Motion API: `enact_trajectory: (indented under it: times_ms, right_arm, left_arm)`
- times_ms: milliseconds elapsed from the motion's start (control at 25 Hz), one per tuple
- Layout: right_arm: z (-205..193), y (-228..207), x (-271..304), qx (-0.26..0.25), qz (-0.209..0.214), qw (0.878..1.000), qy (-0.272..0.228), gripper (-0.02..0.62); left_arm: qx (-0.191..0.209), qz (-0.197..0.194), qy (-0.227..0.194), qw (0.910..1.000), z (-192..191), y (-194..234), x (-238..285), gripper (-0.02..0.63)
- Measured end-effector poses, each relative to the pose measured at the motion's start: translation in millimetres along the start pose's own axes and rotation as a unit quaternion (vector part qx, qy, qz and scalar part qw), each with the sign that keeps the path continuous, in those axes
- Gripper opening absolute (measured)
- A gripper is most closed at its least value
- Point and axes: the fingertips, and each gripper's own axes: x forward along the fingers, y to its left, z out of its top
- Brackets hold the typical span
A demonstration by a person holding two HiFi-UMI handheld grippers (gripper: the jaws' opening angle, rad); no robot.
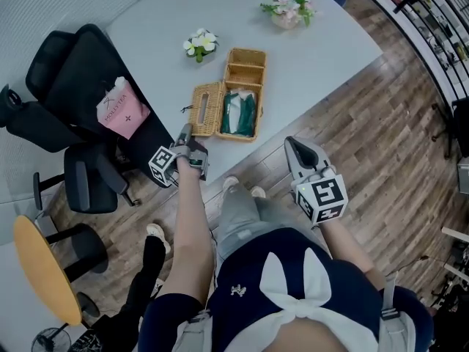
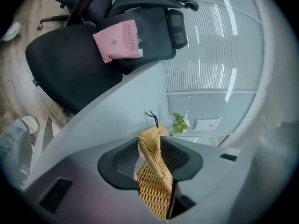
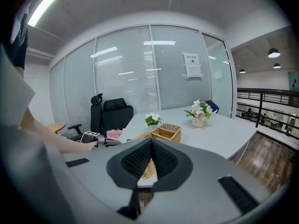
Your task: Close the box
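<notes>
Nearest, the right gripper [image 1: 295, 151] hangs short of the table [image 1: 315, 57], jaws together, empty. Beyond, the left gripper [image 1: 187, 132] pinches the lid [image 1: 207, 109], splayed left of the box [image 1: 258, 116], hinge running away.

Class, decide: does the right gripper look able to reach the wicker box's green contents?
Probably yes: the lid, held aside by the left gripper, leaves the green contents uncovered and the right gripper unobstructed.
</notes>
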Motion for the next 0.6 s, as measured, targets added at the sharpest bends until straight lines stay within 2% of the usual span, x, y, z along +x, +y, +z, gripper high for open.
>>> enact_trajectory:
  times_ms: [80,600]
  right_arm:
    - [-0.1,-0.9,0.3,0.000,-0.002,1.000,0.001,0.003]
    - [4.9,6.9,10.1,0.004,-0.010,1.000,0.003,0.003]
  left_arm:
    - [-0.004,0.004,-0.005,1.0000,1.4,0.6,0.0,0.140]
    - [0.025,0.010,0.012,0.9996,5.6,-12.4,-5.7,0.130]
